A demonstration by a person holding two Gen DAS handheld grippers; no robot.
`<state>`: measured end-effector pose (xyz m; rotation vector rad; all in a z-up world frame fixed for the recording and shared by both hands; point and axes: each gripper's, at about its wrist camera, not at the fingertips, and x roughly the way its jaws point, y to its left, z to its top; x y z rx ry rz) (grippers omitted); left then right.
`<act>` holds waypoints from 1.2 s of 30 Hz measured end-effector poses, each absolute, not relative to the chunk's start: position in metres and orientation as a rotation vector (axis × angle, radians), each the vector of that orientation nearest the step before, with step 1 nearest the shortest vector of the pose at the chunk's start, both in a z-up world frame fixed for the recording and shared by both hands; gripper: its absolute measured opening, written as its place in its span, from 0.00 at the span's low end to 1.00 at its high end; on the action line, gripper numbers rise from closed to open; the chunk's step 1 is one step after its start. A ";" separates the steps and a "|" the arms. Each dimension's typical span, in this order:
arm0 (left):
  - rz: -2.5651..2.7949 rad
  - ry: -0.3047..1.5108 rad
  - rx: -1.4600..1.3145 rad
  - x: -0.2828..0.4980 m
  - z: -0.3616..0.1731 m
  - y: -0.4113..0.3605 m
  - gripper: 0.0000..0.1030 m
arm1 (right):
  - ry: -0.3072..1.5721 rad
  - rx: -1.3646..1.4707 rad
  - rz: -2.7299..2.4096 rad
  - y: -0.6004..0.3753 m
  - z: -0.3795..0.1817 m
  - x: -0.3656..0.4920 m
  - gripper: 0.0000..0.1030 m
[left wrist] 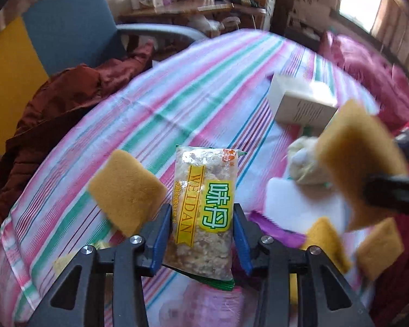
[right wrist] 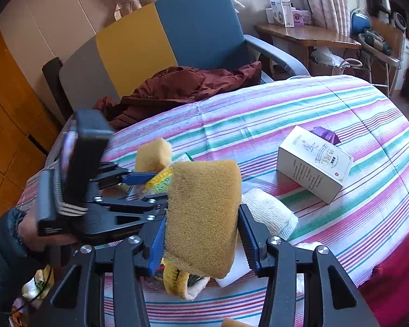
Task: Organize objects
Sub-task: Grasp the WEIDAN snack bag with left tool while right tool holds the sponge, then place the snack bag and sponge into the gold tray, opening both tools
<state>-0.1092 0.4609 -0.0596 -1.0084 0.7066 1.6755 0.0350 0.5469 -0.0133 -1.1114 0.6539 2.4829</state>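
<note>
Our left gripper (left wrist: 203, 234) pinches a snack packet (left wrist: 204, 209) above the striped bedspread (left wrist: 155, 103), jaws narrow; a sponge (left wrist: 125, 207) hovers beside it. Our right gripper (right wrist: 201, 242) clamps another sponge (right wrist: 201, 218) (blocking much behind). Only the right view shows the white box (right wrist: 313, 169) sharply, plus a rolled cloth (right wrist: 270, 212) and chair (right wrist: 199, 27)

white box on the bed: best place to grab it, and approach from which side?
Take the white box across its two long side faces, near the middle, coming down from above. It lies flat on the striped bedspread with its broad printed face up and both long sides clear; the purple item only crowds its far end.
</note>
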 end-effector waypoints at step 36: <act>2.576 -0.306 -1.181 -0.062 0.001 -0.042 0.42 | 0.319 -1.422 3.105 0.249 0.005 -0.016 0.47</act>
